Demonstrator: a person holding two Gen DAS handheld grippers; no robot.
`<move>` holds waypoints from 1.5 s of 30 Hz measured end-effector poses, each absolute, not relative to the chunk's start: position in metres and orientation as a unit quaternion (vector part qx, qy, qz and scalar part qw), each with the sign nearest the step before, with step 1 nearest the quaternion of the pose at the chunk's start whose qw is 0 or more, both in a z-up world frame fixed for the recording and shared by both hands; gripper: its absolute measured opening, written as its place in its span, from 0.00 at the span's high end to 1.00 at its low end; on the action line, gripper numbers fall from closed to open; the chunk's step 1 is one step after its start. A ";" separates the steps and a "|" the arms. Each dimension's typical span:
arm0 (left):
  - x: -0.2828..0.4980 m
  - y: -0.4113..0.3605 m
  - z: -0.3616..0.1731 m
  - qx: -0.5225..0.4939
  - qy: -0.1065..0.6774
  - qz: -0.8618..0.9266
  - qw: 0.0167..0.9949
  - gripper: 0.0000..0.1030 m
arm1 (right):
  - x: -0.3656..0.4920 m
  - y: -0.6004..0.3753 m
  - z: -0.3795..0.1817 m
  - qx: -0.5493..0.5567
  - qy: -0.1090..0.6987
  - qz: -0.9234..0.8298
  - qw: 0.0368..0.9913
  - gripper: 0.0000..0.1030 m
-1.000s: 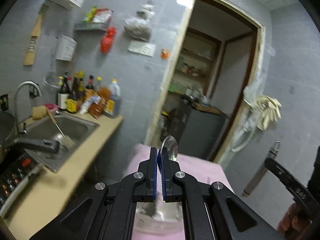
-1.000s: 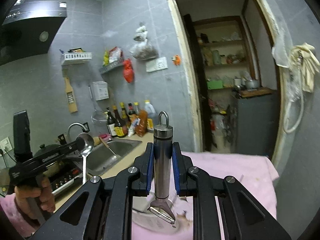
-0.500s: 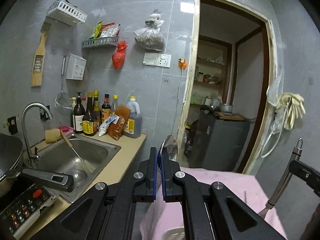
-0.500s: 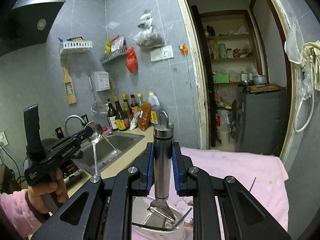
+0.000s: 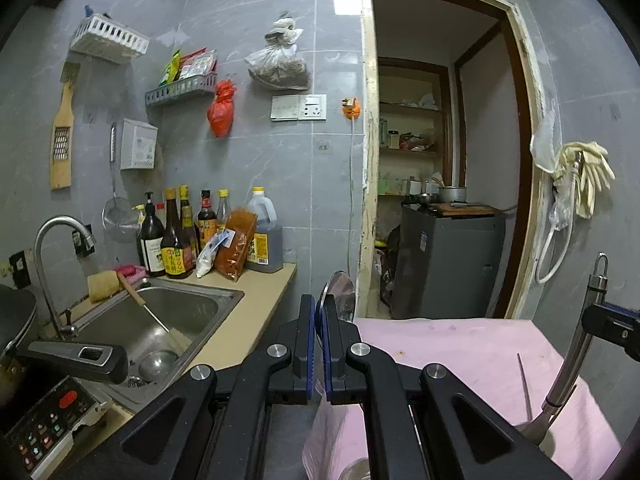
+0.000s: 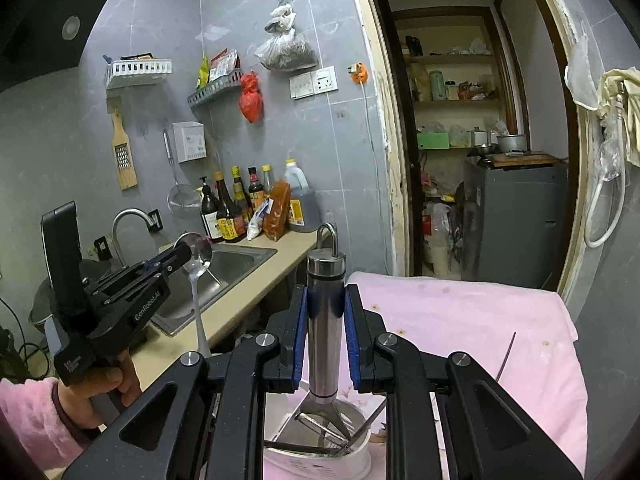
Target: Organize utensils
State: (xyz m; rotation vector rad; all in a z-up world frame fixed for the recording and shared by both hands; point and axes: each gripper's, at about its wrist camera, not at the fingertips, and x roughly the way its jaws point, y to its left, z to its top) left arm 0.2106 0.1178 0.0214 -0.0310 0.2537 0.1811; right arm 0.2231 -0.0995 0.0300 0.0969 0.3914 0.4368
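My left gripper [image 5: 319,304] is shut on a metal spoon [image 5: 340,292], whose bowl sticks up past the fingertips. In the right wrist view the spoon [image 6: 198,256] hangs handle-down from that gripper [image 6: 182,254], over the counter edge. My right gripper [image 6: 325,292] is shut on the steel handle of a peeler [image 6: 325,320], held upright. Its blade end hangs just inside a white utensil cup [image 6: 320,462] that holds several thin utensils. In the left wrist view the peeler [image 5: 576,344] stands at the far right.
A table under a pink cloth [image 6: 460,320] carries the cup, with a thin stick [image 6: 506,354] lying on its right side. Left of it run a beige counter [image 5: 256,312], a steel sink [image 5: 176,316] and sauce bottles [image 5: 180,240]. A doorway [image 5: 440,160] opens behind.
Both grippers have sunk and come closer to the pink table. The left view has rolled upright. The peeler's blade has dropped to the white cup's rim; both grips are unchanged.
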 end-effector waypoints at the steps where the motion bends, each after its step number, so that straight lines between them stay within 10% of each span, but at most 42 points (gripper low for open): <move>1: 0.212 0.116 0.019 -0.010 0.126 0.090 0.988 0.96 | 0.224 -0.098 0.028 0.047 0.194 0.214 0.956 0.85; 45: 0.185 0.090 0.007 0.005 0.118 0.046 0.992 0.94 | 0.219 -0.113 -0.005 0.072 0.225 0.194 0.952 0.85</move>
